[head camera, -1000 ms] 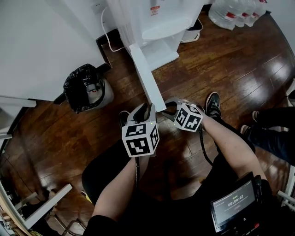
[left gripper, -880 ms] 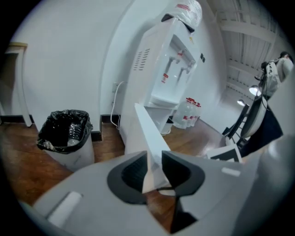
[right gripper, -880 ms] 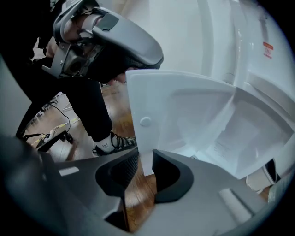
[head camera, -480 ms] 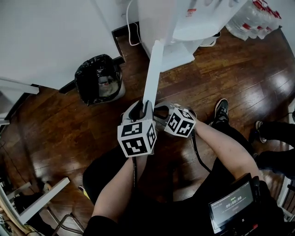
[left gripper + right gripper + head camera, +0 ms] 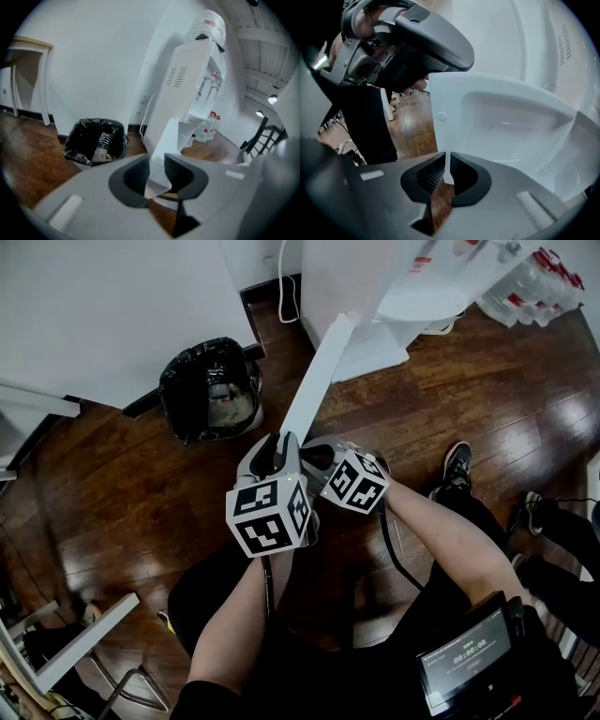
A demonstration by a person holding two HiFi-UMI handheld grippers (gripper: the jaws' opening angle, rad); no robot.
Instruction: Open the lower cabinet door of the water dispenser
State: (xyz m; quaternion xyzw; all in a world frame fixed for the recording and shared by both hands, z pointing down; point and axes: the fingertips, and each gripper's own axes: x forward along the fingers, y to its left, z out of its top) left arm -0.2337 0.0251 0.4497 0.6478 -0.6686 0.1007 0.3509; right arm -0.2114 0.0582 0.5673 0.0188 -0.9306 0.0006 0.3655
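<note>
The white water dispenser [image 5: 375,277] stands at the top of the head view. Its lower cabinet door [image 5: 314,381] hangs swung out towards me as a long white panel. My left gripper [image 5: 281,444] straddles the door's free end. In the left gripper view the door's corner [image 5: 161,150] fills the gap of the left gripper [image 5: 157,168], whose wide-set jaws are closing a little on it. My right gripper [image 5: 314,454] sits just right of it. In the right gripper view its [image 5: 446,169] jaws are closing on the door's thin edge lip [image 5: 447,176]. The door's hollow inner face [image 5: 506,122] shows.
A bin with a black liner [image 5: 211,390] stands left of the dispenser, close to the door's swing. Packed water bottles [image 5: 525,287] lie at the top right. A white cable [image 5: 281,282] runs behind the dispenser. My shoe [image 5: 457,465] and a screen [image 5: 464,662] are at the right.
The door has swung from pointing down-right to pointing down-left, towards the bin. Both grippers moved left with its free end. The right jaws have narrowed.
</note>
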